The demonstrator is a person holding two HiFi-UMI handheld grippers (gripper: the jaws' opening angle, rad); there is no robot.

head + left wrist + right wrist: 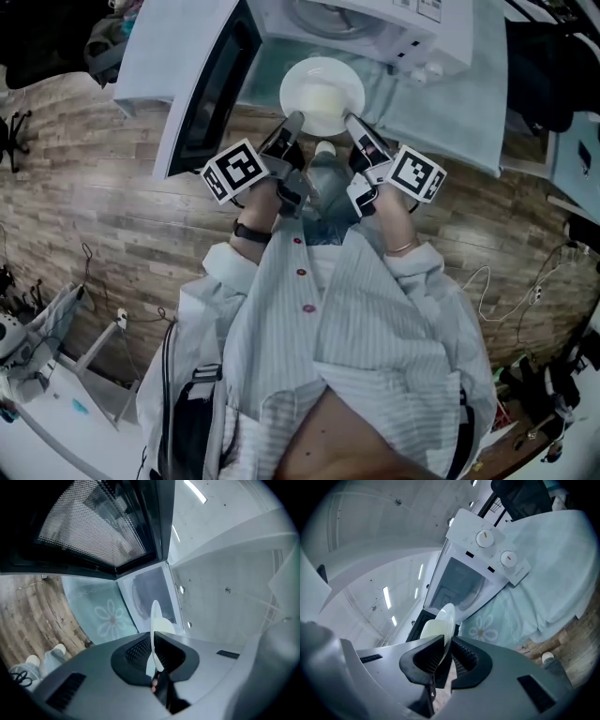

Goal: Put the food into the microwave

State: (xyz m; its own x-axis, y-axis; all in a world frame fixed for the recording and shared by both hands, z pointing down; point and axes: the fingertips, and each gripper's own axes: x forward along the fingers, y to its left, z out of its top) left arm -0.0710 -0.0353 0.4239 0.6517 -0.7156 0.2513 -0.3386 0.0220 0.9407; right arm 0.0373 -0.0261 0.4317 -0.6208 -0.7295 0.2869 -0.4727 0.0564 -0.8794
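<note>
A white plate (pixel 322 92) with pale food on it hangs in front of the white microwave (pixel 375 23), whose door (pixel 192 80) stands swung open to the left. My left gripper (pixel 292 124) is shut on the plate's left rim and my right gripper (pixel 353 122) is shut on its right rim. In the left gripper view the plate (pixel 154 634) shows edge-on between the black pads, with the open door (pixel 93 522) above. In the right gripper view the plate (pixel 440 625) is pinched edge-on too, and the microwave's open cavity (pixel 461 585) and two knobs lie ahead.
The microwave stands on a surface draped with a pale green flowered cloth (pixel 441 112). Below is a wood-plank floor (pixel 103 206). A dark chair (pixel 544 66) is at the upper right, and cables (pixel 506 291) trail on the floor at the right.
</note>
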